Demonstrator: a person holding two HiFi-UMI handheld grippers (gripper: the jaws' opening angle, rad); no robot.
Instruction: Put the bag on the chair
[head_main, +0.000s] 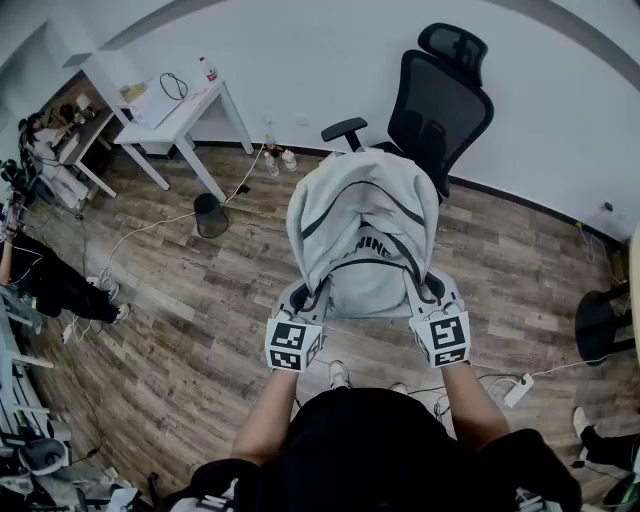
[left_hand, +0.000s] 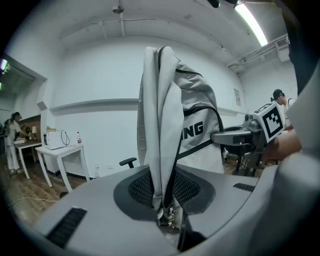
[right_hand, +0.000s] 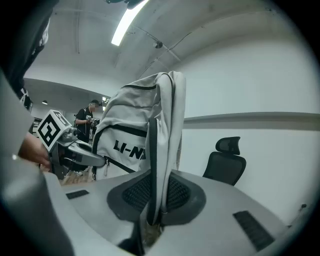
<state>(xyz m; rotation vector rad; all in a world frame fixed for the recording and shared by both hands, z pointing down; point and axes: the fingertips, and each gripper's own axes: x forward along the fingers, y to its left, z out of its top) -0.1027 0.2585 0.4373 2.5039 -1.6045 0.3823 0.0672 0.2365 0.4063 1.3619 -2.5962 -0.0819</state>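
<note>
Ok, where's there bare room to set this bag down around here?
Bare floor lies between the bin and the bag, and between the chair and the stool. The chair's seat is hidden behind the bag. Crowded: the table top, and the left edge with gear.

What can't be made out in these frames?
- Chair seat and base: head view, hidden behind the bag.
- Things on the white desk: head view, too small to name.
- Chair in the left gripper view: the bag hides all but one armrest.
</note>
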